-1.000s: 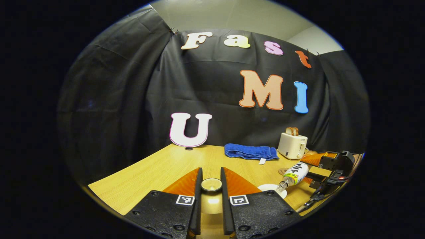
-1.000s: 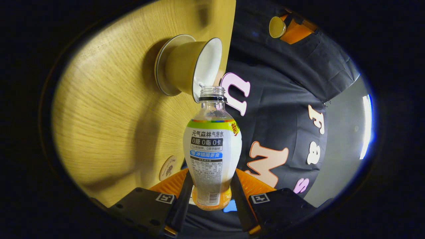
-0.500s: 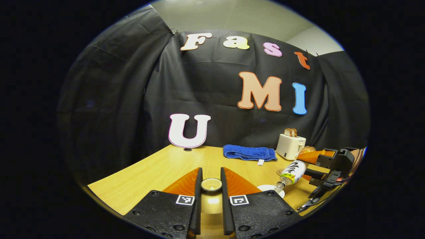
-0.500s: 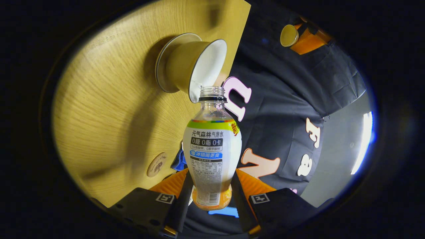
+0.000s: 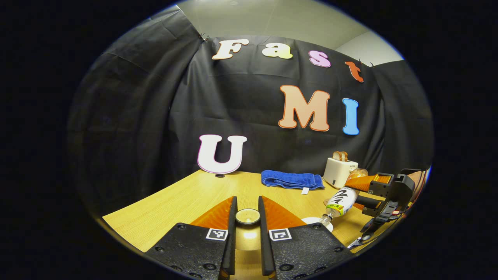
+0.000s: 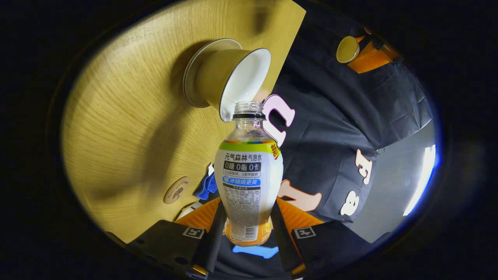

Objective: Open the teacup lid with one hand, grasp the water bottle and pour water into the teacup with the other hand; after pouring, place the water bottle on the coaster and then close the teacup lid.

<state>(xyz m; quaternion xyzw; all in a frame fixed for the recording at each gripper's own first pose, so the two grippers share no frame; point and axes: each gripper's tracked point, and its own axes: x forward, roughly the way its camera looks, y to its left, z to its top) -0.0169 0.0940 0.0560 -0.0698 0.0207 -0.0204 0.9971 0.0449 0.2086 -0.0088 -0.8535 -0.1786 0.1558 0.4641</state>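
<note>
While the right gripper (image 6: 248,217) clamps the water bottle (image 6: 248,179), tipped with its open mouth at the teacup's (image 6: 229,77) rim, the teacup sits on its saucer (image 6: 191,77) near the worktop's (image 6: 128,128) edge. Lifted clear, the left gripper (image 5: 247,217) pinches the teacup lid (image 5: 247,216). A coaster (image 6: 176,189) lies nearby.

teacup (image 5: 317,221): mostly hidden behind left fingers | toaster (image 6: 186,210): cut off by right fingers

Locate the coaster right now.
Right gripper view: the coaster lies bare on the table, lower left of the water bottle, beside the blue towel.
</note>
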